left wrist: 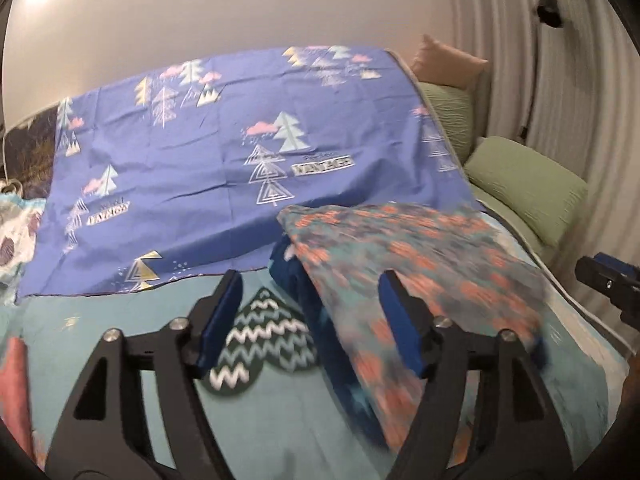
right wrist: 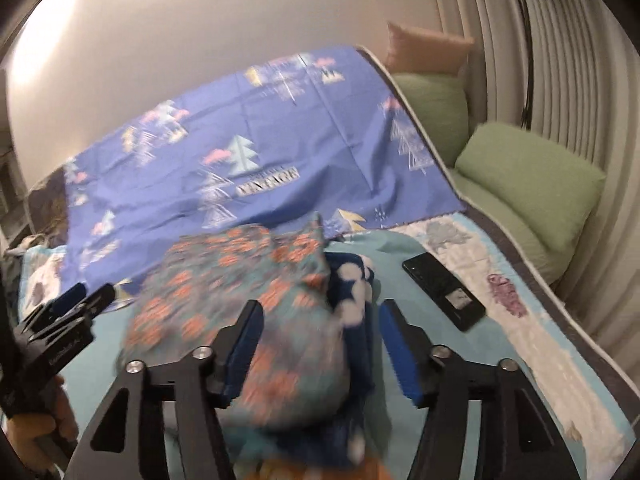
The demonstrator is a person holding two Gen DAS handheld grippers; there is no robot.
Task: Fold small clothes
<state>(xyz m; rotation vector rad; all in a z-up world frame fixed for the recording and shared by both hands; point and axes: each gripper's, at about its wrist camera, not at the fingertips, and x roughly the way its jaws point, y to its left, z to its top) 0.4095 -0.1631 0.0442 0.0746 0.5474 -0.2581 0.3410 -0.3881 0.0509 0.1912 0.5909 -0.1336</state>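
Floral garment (right wrist: 248, 280) between spread tools

A bedroom in a home is shown. A bed (right wrist: 440, 360) is covered by a teal sheet, with a blue tree-print cloth (left wrist: 224, 152) spread at its far side. Green pillows (right wrist: 532, 184) are seen beside the bed, against a ribbed wall (right wrist: 568, 80).

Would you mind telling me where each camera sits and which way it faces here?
Left wrist: on the left gripper, facing along the bed; the floral garment lies right of centre, right gripper at the edge.
Right wrist: on the right gripper, over the garment; left gripper at left, phone at right.
Shared: garment, purple sheet, green pillows.
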